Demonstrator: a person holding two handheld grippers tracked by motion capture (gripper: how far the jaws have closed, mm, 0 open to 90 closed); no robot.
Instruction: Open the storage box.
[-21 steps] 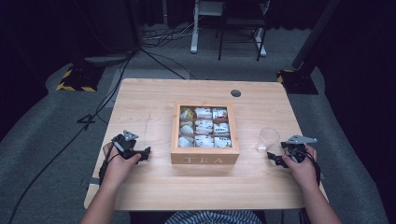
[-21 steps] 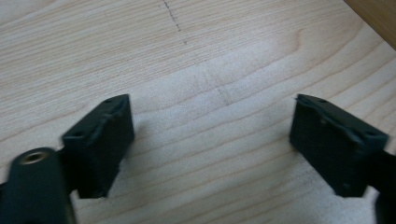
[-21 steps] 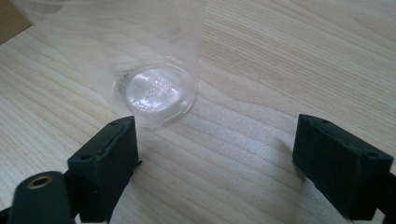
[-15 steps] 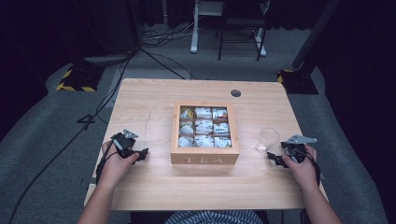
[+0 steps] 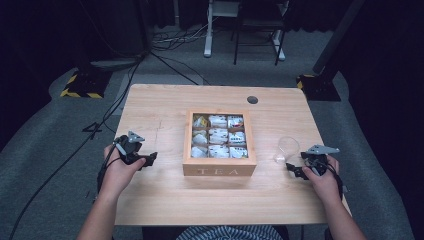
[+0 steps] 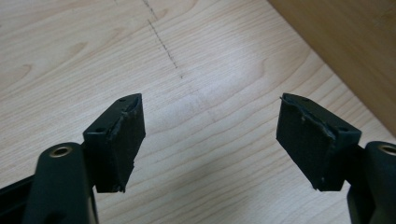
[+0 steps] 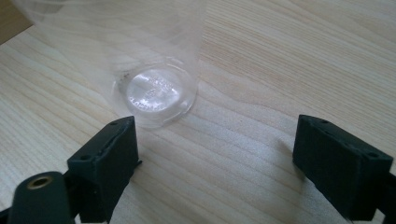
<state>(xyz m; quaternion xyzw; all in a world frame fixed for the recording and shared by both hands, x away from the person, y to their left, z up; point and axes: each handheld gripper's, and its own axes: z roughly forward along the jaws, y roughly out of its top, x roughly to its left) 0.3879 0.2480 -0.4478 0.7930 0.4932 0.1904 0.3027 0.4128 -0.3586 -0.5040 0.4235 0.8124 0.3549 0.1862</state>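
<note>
Right gripper [image 5: 298,169] is sitting low over the table [image 5: 160,107] at the right side, jaws gaping wide, gripping nothing. In the right gripper view its gripper [image 7: 215,158] is facing the clear plastic cup [image 7: 154,88], which is standing upright just ahead of the jaws, not between the pads, nearer the left-hand jaw in that view. In the high view the cup [image 5: 288,148] is standing on the table between the gripper and the wooden tea box [image 5: 220,164], apart from the box. Left gripper [image 5: 146,159] is resting left of the box, jaws also spread wide and empty; in the left gripper view the gripper [image 6: 210,140] is looking at bare wood, the box wall [image 6: 355,42] showing at top right. Box is lying open, tea bags [image 5: 218,136] filling its compartments.
</note>
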